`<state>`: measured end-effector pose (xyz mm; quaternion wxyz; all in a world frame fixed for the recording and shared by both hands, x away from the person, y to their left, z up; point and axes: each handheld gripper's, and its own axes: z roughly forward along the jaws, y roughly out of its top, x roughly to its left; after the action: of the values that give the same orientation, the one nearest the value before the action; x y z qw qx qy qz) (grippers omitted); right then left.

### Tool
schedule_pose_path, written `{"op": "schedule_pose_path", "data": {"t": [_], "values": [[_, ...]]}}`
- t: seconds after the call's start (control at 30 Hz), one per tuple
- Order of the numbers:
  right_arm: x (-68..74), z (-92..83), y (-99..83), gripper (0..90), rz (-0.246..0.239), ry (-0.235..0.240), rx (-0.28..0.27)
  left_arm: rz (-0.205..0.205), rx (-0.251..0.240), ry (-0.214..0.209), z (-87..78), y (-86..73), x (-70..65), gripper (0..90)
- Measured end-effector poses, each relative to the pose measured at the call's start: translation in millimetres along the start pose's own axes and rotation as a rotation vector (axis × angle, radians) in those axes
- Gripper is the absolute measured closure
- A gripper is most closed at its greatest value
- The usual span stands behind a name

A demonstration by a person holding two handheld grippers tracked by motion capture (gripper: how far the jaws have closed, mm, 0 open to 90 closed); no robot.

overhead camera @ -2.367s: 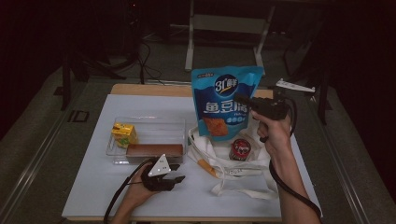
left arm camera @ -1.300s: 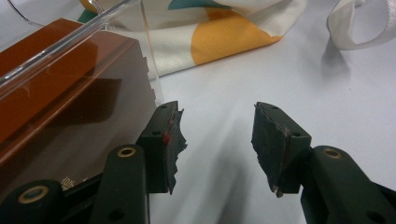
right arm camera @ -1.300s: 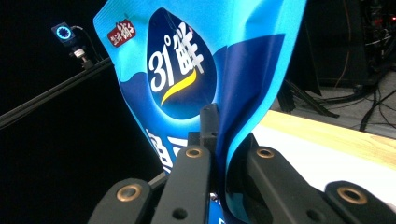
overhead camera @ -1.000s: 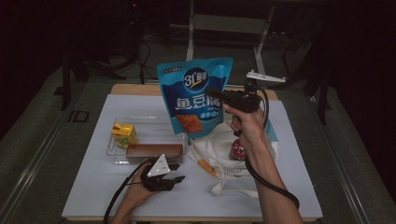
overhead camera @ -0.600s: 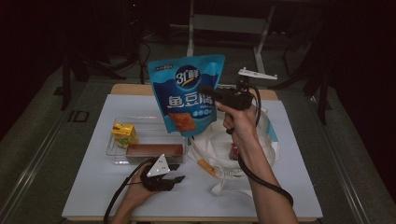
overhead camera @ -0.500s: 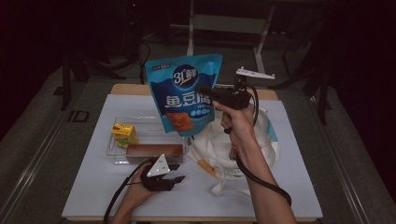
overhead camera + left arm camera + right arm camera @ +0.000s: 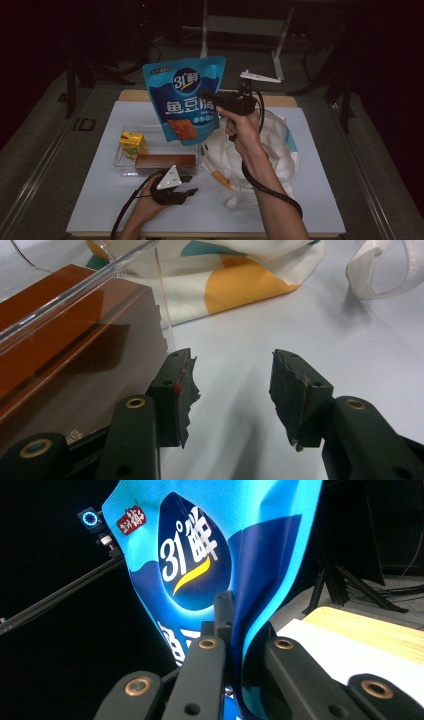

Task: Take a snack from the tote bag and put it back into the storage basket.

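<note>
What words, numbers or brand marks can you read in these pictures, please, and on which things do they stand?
"31°鲜": white brand mark in the dark drop at the top of the blue snack bag, also clear in the right gripper view.
"鱼豆腐": large white characters across the bag's middle, the last partly behind the right hand-held gripper.
Small red seal at the bag's top corner: too small to read.
Faint print on the brown box: too blurred to read.
Yellow carton: print unreadable.
</note>
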<state>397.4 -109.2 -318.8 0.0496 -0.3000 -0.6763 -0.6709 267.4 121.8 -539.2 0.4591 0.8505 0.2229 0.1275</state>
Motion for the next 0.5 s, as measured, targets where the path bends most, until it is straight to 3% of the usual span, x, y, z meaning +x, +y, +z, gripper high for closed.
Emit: {"op": "schedule_pose_path", "data": {"t": [0.5], "values": [[0.0, 28.2, -2.8, 90.0, -0.008, 0.011, 0.002, 0.001, -0.003, -0.002, -0.3, -0.1, -0.1, 51.8]]}}
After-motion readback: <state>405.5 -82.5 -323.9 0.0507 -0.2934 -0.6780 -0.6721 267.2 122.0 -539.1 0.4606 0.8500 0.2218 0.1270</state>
